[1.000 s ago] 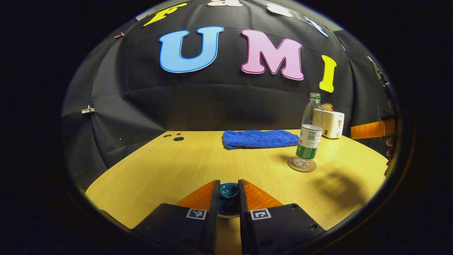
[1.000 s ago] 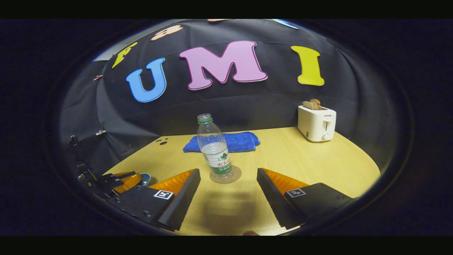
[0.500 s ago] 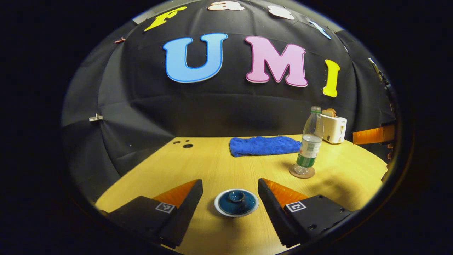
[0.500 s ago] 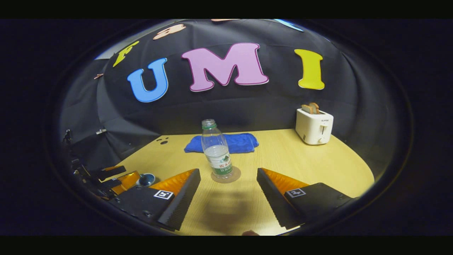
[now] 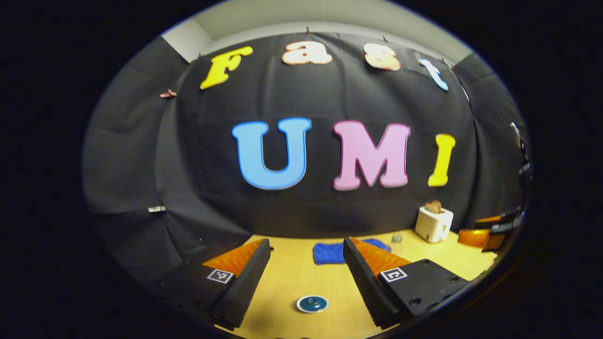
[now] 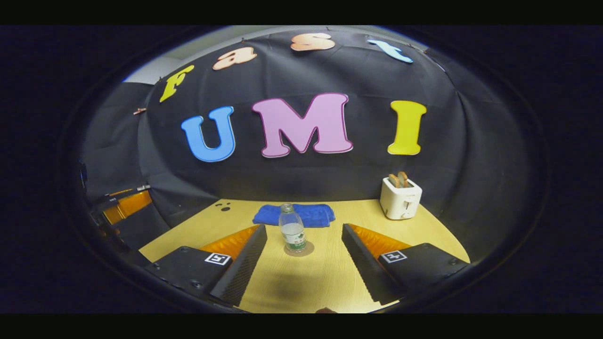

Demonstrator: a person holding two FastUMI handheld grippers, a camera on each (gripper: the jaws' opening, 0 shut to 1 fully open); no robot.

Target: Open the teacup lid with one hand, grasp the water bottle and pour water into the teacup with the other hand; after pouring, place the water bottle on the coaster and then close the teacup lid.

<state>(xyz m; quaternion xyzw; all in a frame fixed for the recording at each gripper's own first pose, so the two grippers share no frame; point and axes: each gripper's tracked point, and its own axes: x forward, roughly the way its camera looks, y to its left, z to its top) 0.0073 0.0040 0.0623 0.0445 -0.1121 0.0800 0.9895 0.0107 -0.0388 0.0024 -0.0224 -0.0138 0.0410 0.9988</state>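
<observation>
The teacup (image 5: 312, 304) with its dark blue lid on sits small and low on the wooden table (image 5: 282, 287), below and in front of my left gripper (image 5: 306, 241), which is open and holds nothing. The water bottle (image 6: 293, 230), part full with a green label, stands upright on the round coaster (image 6: 298, 249). It is straight ahead of my right gripper (image 6: 304, 227), open and well short of it. In the left gripper view only the bottle's top (image 5: 396, 238) peeks past one finger. The right gripper (image 5: 485, 235) appears at that view's right edge.
A blue towel (image 6: 294, 214) lies folded at the back of the table behind the bottle. A white toaster (image 6: 400, 200) with bread in it stands at the back right. The left gripper (image 6: 122, 207) shows at the left edge of the right gripper view.
My left gripper opened off the lid, leaving it on the teacup, then drew back and up. The right gripper also pulled back from the bottle, still open.
</observation>
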